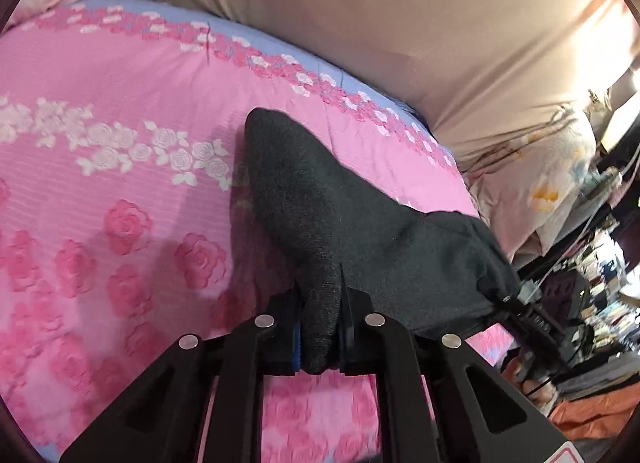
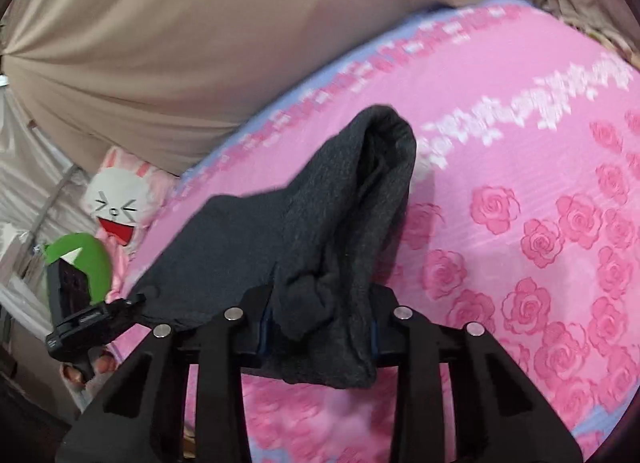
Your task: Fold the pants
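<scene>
Left wrist view, nearest: the left gripper (image 1: 320,337) is clamping a narrow fold of the dark grey pants (image 1: 320,199), its black fingers (image 1: 352,327) pressing close together on the cloth with blue pads showing at the inner edges. From this grip the pants are running away from the camera as a tapering ridge, lifting off the pink rose-patterned bedspread (image 1: 120,183) near the gripper and ending in a rounded tip farther up the bed. To the right, the fabric is stretching toward the right gripper (image 1: 516,303), seen from the side at the bed's right edge, where the cloth is meeting its tip. Beyond the bed, a beige curtain (image 1: 360,3) is filling the far background.

Right wrist view, nearest: the right gripper (image 2: 320,327) is holding a thicker bunch of the pants (image 2: 340,203) between its fingers (image 2: 380,327), which are standing partly apart around the wad, both pads touching cloth. A loose flap is hanging below the jaws over the bedspread (image 2: 520,143). The garment is rising to a folded peak farther away. At left, the left gripper (image 2: 136,299) is gripping the other end. Farther left, a white rabbit plush (image 2: 116,203) is lying beside the bed, with the curtain (image 2: 160,43) behind.
</scene>
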